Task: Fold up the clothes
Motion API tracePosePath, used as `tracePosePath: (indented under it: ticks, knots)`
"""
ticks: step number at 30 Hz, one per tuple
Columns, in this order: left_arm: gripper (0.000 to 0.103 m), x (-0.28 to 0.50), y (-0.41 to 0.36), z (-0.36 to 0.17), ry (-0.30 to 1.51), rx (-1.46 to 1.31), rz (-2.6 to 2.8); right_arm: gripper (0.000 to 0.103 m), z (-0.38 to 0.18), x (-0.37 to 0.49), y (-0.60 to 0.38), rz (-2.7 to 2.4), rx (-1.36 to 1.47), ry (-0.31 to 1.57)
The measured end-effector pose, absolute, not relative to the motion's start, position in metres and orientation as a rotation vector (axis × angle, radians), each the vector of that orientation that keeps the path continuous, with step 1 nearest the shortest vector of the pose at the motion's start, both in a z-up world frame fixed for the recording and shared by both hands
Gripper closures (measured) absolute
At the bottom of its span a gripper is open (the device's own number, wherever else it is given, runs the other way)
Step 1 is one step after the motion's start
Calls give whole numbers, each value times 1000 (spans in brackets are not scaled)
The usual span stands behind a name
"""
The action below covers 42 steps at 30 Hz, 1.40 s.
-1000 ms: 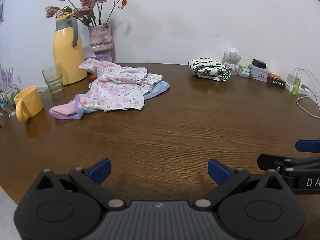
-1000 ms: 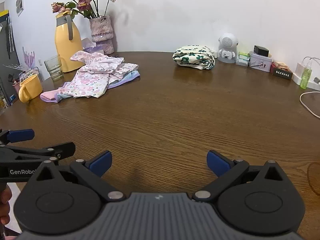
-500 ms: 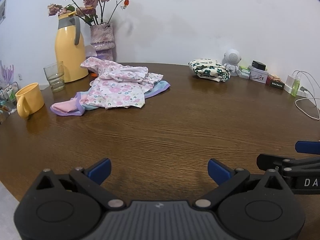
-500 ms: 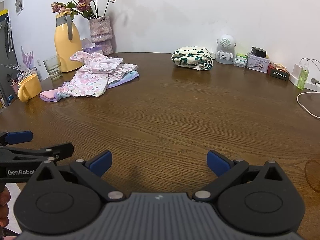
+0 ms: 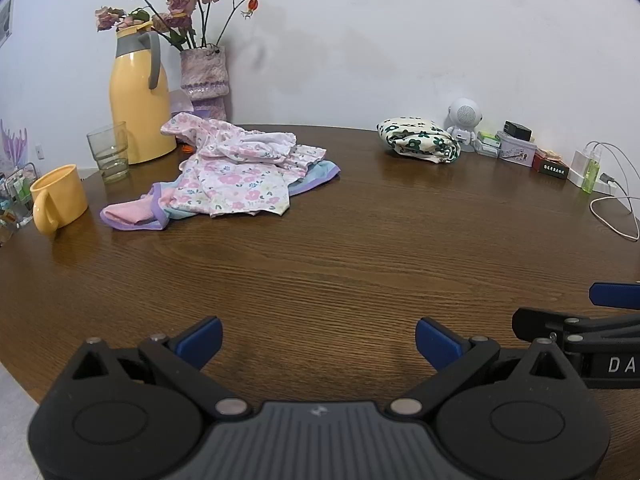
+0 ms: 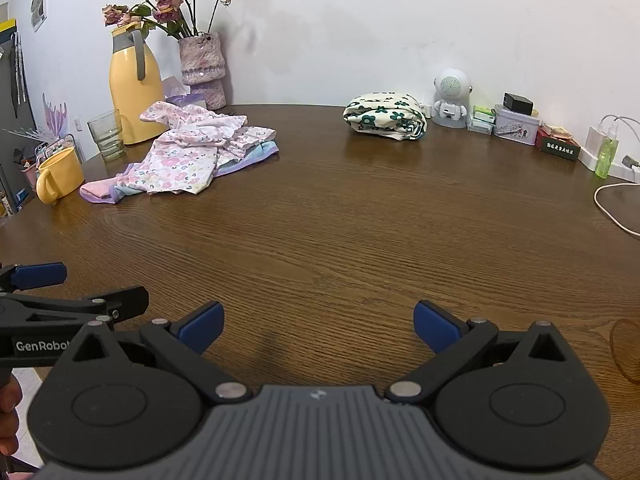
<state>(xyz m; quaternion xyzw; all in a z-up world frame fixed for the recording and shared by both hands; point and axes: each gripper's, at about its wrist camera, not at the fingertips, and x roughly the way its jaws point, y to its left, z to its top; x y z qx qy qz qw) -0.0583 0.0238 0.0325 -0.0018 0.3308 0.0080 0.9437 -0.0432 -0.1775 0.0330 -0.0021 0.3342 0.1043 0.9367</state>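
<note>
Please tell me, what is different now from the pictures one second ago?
Very little. Both views drifted slightly: the unfolded pink floral clothes sit a bit lower and further right in frame than before. Nothing was grasped or released. The left gripper and right gripper stay open and empty over the brown wooden table; the folded green-flowered cloth did not move.

1. Left gripper (image 5: 318, 340) — jaws spread wide, nothing between the blue pads (image 5: 200, 340); held low, level, pointing forward.
2. Right gripper (image 6: 316, 326) — jaws likewise wide apart, empty; beside the left one, well apart.
3. Hand (image 6: 8, 420) — partly visible under the left gripper's handle.
</note>
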Motion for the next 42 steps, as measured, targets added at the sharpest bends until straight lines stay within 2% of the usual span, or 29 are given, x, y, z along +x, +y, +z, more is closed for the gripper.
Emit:
tracePosePath:
  ticks: [42]
  knots:
    - [0,-55,23,27,689,-7,9,0,26,-40,-181,205,2,691]
